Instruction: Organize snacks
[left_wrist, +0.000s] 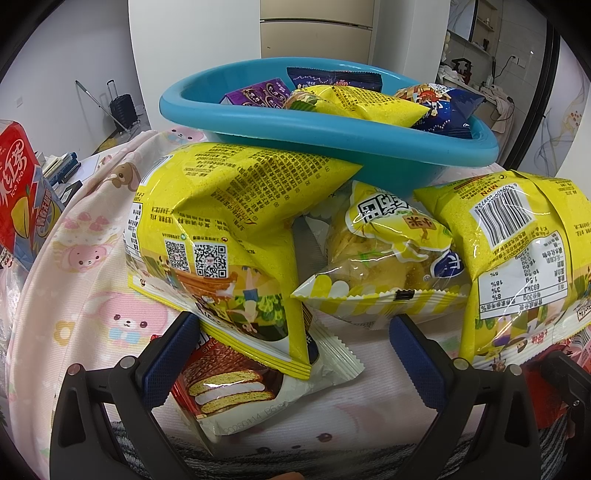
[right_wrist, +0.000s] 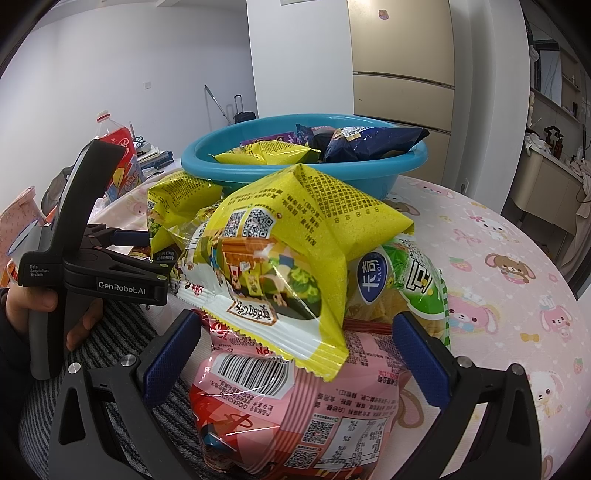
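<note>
A blue basin (left_wrist: 332, 136) at the back of the table holds several snack packs; it also shows in the right wrist view (right_wrist: 229, 166). In front of it lies a pile of packs. In the left wrist view my left gripper (left_wrist: 295, 350) is open, with a yellow pack (left_wrist: 221, 229) and a chocolate pie pack (left_wrist: 236, 387) by its left finger and a clear cake pack (left_wrist: 384, 258) ahead. In the right wrist view my right gripper (right_wrist: 295, 354) is open around a pink pack (right_wrist: 295, 406), with a yellow pack (right_wrist: 288, 251) lying on top. The left gripper's body (right_wrist: 92, 266) shows at left.
A red iced tea carton (left_wrist: 22, 192) stands at the table's left; it also shows in the right wrist view (right_wrist: 122, 158). Another yellow pack (left_wrist: 517, 258) lies at right. The pink cartoon tablecloth (right_wrist: 517, 295) spreads to the right. A fridge and cupboards stand behind.
</note>
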